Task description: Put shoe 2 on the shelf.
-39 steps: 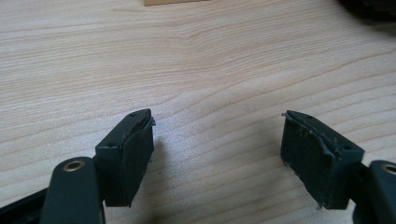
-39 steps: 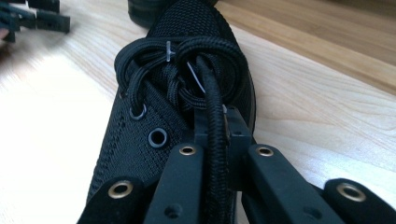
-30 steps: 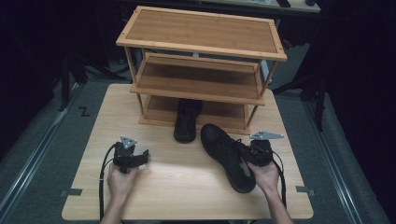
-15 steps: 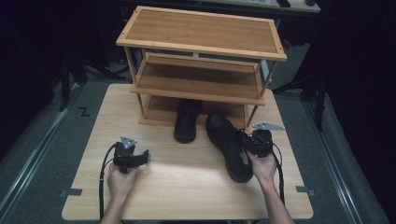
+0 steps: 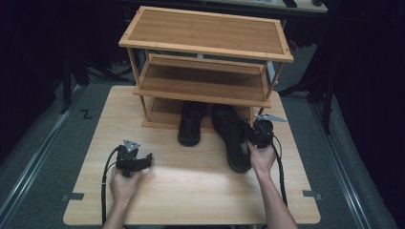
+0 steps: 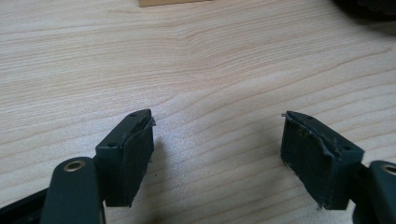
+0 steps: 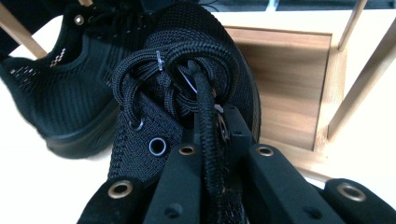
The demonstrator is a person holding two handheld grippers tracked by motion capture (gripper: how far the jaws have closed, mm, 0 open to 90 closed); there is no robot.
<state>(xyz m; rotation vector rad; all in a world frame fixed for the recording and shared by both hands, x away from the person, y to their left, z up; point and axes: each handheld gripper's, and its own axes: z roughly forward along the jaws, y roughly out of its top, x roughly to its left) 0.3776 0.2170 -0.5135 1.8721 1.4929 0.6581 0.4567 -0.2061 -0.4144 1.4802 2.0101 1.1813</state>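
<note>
A black lace-up shoe point(image 5: 232, 138) lies on the wooden table point(image 5: 191, 191), its toe under the lowest level of the bamboo shoe rack point(image 5: 205, 52). My right gripper point(image 5: 253, 133) is shut on this shoe at its right side. In the right gripper view the jaws clamp the laces and eyelet flap of the shoe point(image 7: 187, 70), with the gripper point(image 7: 210, 126) low in frame. A second black shoe point(image 5: 192, 123) sits just left of it, toe also under the rack, and appears again as a shoe point(image 7: 60, 107) beside the held one. My left gripper point(image 5: 136, 161) rests open over bare table point(image 6: 219, 56), nothing between its pads point(image 6: 135, 140).
The rack stands at the table's far half with three wooden levels; its bottom board point(image 7: 289, 79) and slim uprights point(image 7: 348, 98) lie right ahead of the held shoe. Dark floor surrounds the table. Tape marks point(image 5: 310, 194) sit near the front corners.
My right gripper has carried the shoe away from me and straightened it; its toe now lies under the rack beside the other shoe. The left gripper has stayed put.
</note>
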